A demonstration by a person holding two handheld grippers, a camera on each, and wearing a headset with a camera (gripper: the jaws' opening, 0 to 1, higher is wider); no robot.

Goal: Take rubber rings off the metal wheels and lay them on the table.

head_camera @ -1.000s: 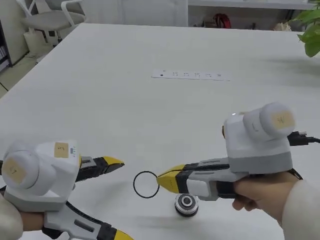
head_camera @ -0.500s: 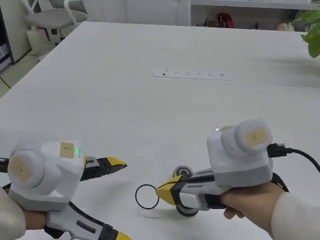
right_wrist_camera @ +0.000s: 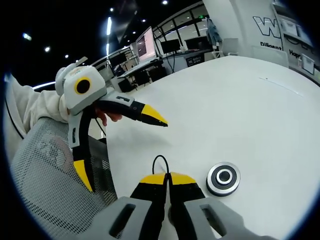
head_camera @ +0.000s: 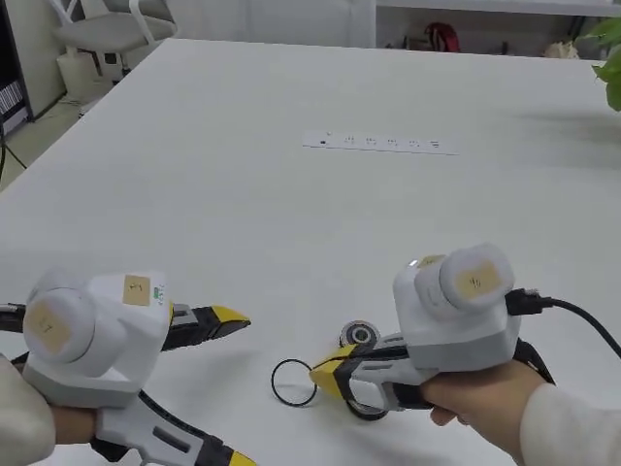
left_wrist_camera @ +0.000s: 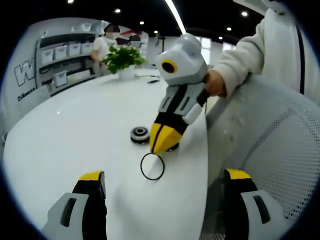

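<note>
My rig up close: two handheld grippers in white, grey, black and yellow

On my feed the left gripper (head_camera: 236, 386) and the right gripper (head_camera: 315, 372) are built alike. Each has a rounded white shell over a grey base, with black jaw arms running out to pointed yellow tips. Each shell carries pale yellow labels with small marks I cannot read. In the gripper views, the grey jaw bodies show dark oval slots. A black cable (head_camera: 543, 303) is plugged into the back of the right gripper. The person holding them wears cream-white sleeves (head_camera: 572, 432).
</note>
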